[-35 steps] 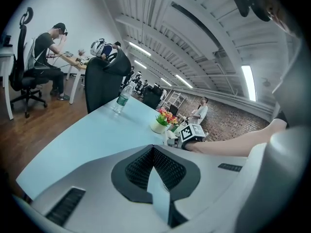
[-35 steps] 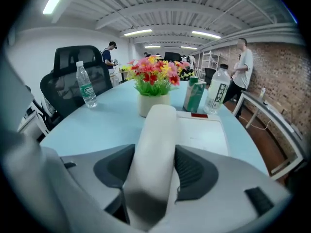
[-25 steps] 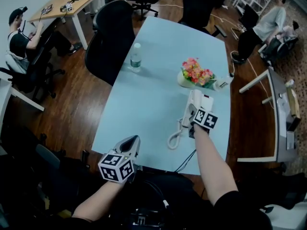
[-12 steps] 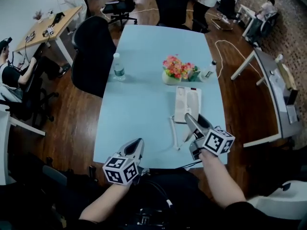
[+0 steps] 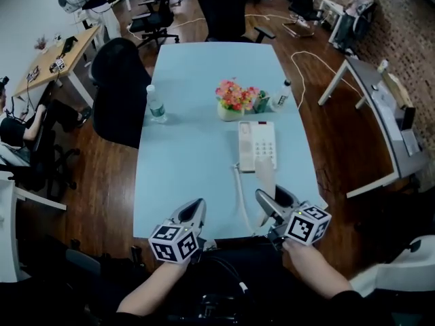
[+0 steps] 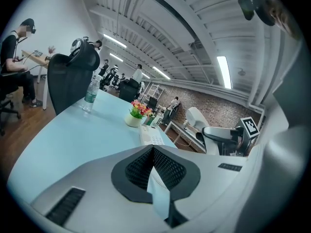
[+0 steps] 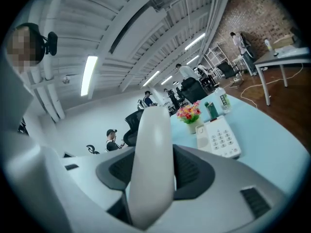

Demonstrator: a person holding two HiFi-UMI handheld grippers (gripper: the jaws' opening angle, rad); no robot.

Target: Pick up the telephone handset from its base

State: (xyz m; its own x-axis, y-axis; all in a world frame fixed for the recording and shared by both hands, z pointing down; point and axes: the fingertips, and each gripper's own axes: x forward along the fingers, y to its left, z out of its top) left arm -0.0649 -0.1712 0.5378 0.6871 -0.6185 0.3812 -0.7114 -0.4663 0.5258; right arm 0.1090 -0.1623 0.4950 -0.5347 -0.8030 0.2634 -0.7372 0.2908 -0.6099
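Observation:
The white telephone base [image 5: 257, 145] lies on the pale blue table [image 5: 190, 148], keypad up, with its cradle empty. The white handset [image 5: 265, 175] is lifted off it and hangs above the near table edge, with my right gripper [image 5: 270, 202] shut on it. Its cord [image 5: 238, 195] runs back towards the base. In the right gripper view the handset [image 7: 154, 140] stands upright between the pads, and the base [image 7: 219, 137] lies beyond. My left gripper [image 5: 193, 209] hovers at the near edge, left of the handset, shut on nothing.
A pot of flowers [image 5: 234, 100] and a small bottle [image 5: 281, 95] stand just behind the base. A water bottle [image 5: 155, 104] is at the table's left edge beside a black chair [image 5: 115, 87]. People sit at desks around the room.
My right gripper has drawn the handset off the base, up and back to the near table edge. The left gripper has shifted slightly.

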